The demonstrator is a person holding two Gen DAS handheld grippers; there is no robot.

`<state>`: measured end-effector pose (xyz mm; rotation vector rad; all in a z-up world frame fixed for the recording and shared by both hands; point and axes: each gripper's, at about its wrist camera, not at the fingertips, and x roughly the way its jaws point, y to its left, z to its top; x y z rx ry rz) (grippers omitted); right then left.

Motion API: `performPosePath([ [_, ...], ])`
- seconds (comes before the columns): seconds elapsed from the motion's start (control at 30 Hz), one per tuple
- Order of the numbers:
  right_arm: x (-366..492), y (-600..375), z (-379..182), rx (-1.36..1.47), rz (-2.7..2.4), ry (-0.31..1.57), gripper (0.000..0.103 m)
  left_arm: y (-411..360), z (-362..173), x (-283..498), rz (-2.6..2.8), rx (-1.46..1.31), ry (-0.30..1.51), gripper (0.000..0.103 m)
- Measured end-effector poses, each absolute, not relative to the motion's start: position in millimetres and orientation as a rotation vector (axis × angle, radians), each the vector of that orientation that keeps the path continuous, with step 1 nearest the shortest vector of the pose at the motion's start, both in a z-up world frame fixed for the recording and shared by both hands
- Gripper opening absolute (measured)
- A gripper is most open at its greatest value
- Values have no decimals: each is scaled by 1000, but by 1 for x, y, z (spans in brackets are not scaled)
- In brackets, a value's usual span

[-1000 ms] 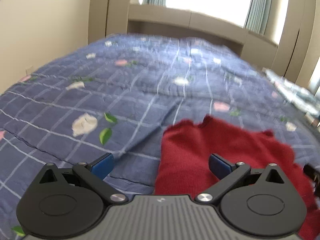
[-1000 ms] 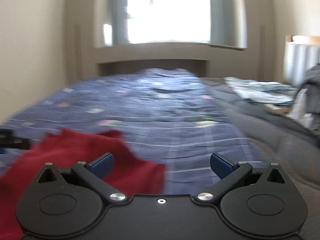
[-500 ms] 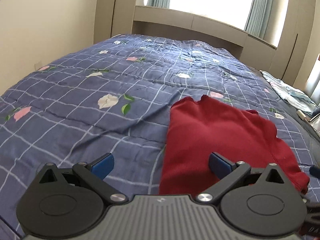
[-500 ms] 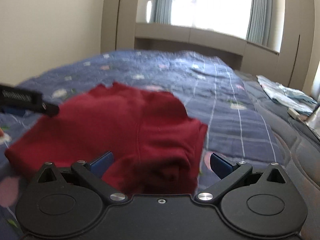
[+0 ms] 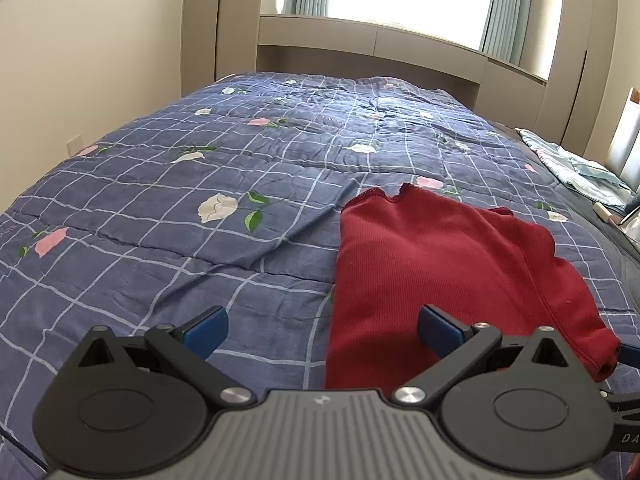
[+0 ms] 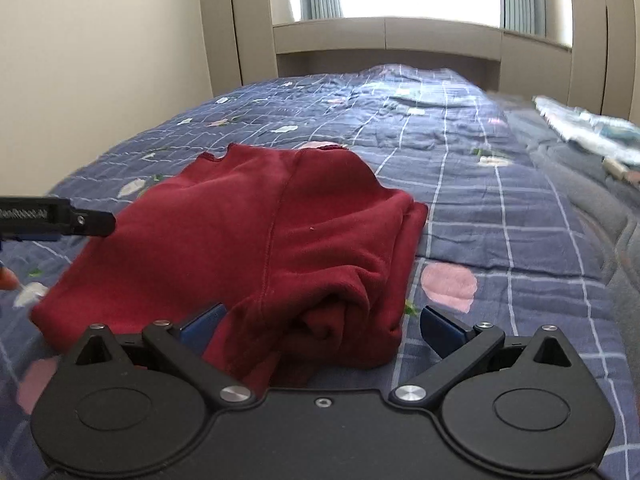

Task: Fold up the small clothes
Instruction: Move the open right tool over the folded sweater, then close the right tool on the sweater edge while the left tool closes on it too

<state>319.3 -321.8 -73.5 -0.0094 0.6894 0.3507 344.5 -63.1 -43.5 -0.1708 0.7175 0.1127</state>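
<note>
Sweater (image 5: 432,264) is laid on quilt (image 5: 200,264), right of left gripper (image 5: 322,326); its bunched end is found between right gripper (image 6: 320,326) fingers; folded cloth (image 5: 580,168) is placed far right.

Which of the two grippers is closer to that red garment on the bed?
Right. The right gripper straddles the red garment's bunched near corner; the left gripper sits at its left edge, mostly over quilt.

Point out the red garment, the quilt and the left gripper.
red garment (image 6: 248,240): right wrist view, middle of its top layer.
quilt (image 5: 160,240): left wrist view, bare checked area.
left gripper (image 5: 322,326): left wrist view, midway between fingertips.
</note>
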Motion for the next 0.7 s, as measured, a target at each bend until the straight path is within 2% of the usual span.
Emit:
performPosePath([
  [0.2,319,-349,-54,170,333,608,103,-54,-33,347,47,-199,694,103],
  [0.33,338,-351,-59,209,222,619,103,-47,-24,363,-11,-239,712,103],
  [0.43,352,-358,-71,347,227,624,102,-41,-23,379,8,-258,724,103],
  [0.5,357,-359,-76,406,230,622,94,-39,-26,390,7,-258,741,103],
  [0.57,359,-355,-79,400,215,627,81,-38,-33,400,4,-262,782,103],
  [0.7,358,-346,-85,372,209,626,68,-35,-50,409,-36,-279,853,103],
])
